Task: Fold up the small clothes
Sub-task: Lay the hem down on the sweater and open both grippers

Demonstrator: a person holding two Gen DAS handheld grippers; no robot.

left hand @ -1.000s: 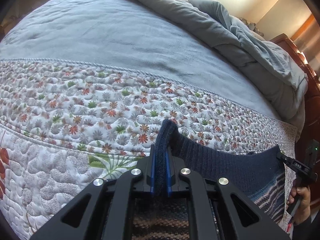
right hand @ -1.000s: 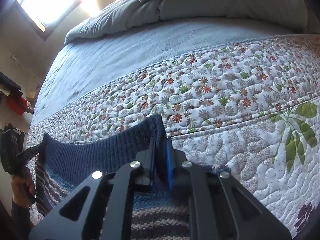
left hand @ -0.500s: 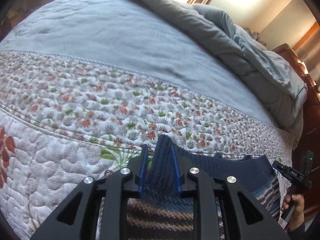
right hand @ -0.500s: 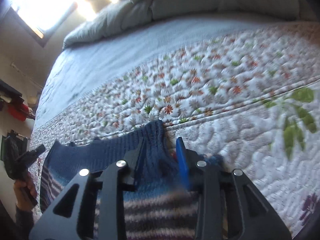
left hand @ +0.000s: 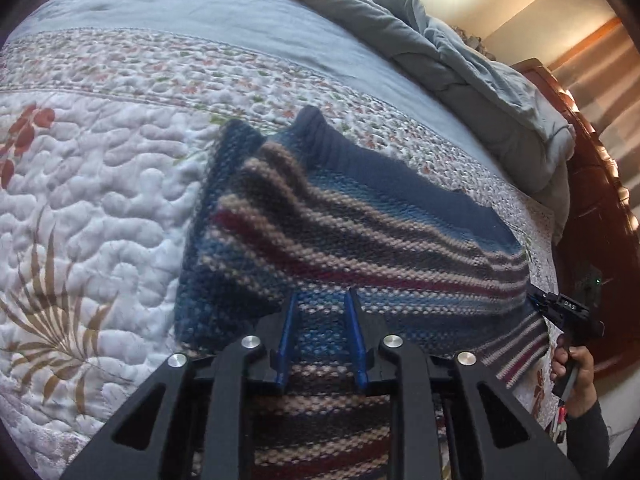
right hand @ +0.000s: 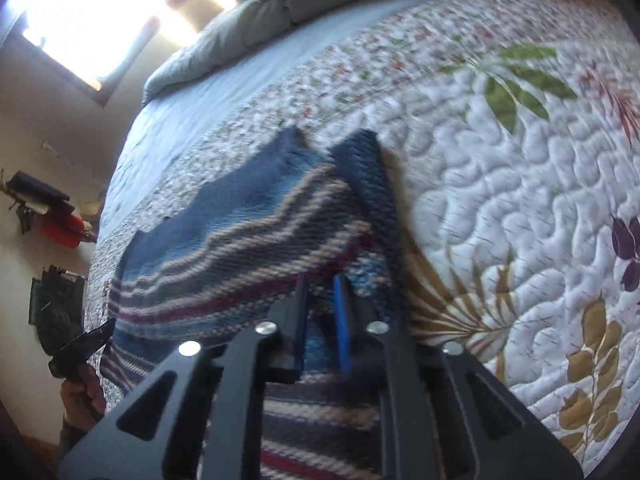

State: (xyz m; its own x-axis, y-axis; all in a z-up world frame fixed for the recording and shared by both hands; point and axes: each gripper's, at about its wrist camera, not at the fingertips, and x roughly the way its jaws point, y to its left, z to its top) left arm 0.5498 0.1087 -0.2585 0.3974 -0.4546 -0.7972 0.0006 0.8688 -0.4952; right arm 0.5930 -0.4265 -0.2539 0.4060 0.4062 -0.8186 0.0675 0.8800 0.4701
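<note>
Left gripper [left hand: 320, 300] above sweater [left hand: 360, 232] edge

Floral quilted bedspread [left hand: 100, 208], plain blue sheet [left hand: 192, 12] beyond, rumpled grey duvet [left hand: 460, 56] near a wooden headboard [left hand: 592, 184].

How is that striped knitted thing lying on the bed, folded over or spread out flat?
Folded over. The striped sweater has its navy ribbed hem laid across the top, with another striped layer showing underneath at the near edge, on the quilt.

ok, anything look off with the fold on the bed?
Slightly. The striped knit garment lies folded over on the quilt, but its navy ribbed hem runs wavy and a corner peaks up, so edges don't line up squarely. No damage visible.
</note>
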